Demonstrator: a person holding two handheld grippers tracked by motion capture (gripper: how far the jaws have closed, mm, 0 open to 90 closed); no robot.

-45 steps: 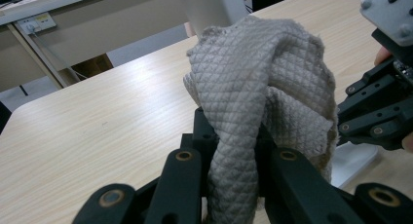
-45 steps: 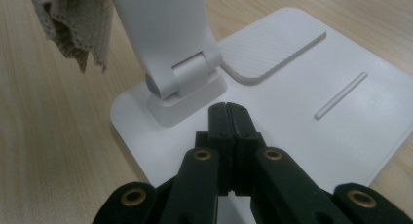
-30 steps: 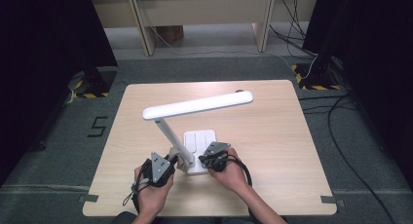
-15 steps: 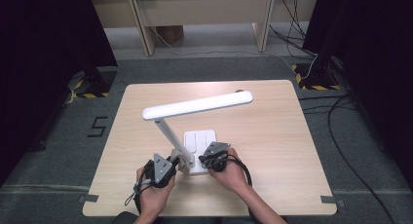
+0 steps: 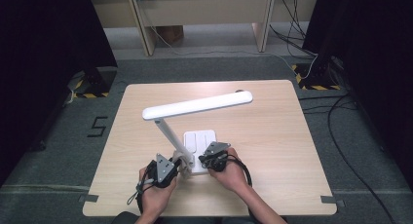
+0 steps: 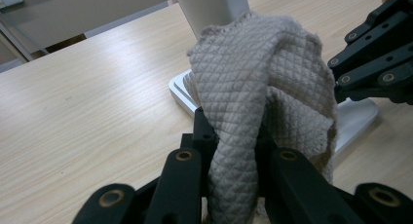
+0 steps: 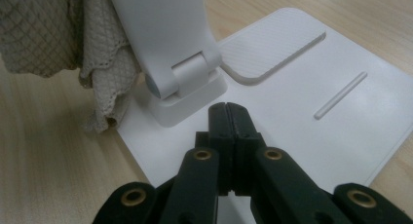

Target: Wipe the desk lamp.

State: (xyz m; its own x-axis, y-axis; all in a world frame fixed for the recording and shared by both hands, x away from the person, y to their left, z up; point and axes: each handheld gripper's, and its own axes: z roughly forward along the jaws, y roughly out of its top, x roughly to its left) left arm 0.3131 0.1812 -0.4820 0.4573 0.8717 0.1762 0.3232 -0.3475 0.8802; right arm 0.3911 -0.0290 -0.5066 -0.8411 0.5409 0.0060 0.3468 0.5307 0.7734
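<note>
A white desk lamp [image 5: 197, 106] stands on the wooden table [image 5: 272, 136], its flat base [image 5: 199, 142] near the front edge. My left gripper [image 6: 234, 151] is shut on a beige quilted cloth [image 6: 263, 87], held against the foot of the lamp's arm [image 6: 214, 5]. In the high view the left gripper [image 5: 181, 166] sits just left of the lamp's hinge. My right gripper [image 7: 227, 113] is shut with nothing between its jaws, its tips resting on the white base [image 7: 311, 131] just in front of the hinge [image 7: 187, 75]. The cloth [image 7: 53, 34] hangs left of the hinge.
The lamp's long head [image 5: 214, 103] stretches over the middle of the table. The right gripper's black body [image 6: 375, 58] is close on the right in the left gripper view. Cables [image 5: 336, 112] lie on the floor to the right, and table legs [image 5: 146, 29] stand beyond.
</note>
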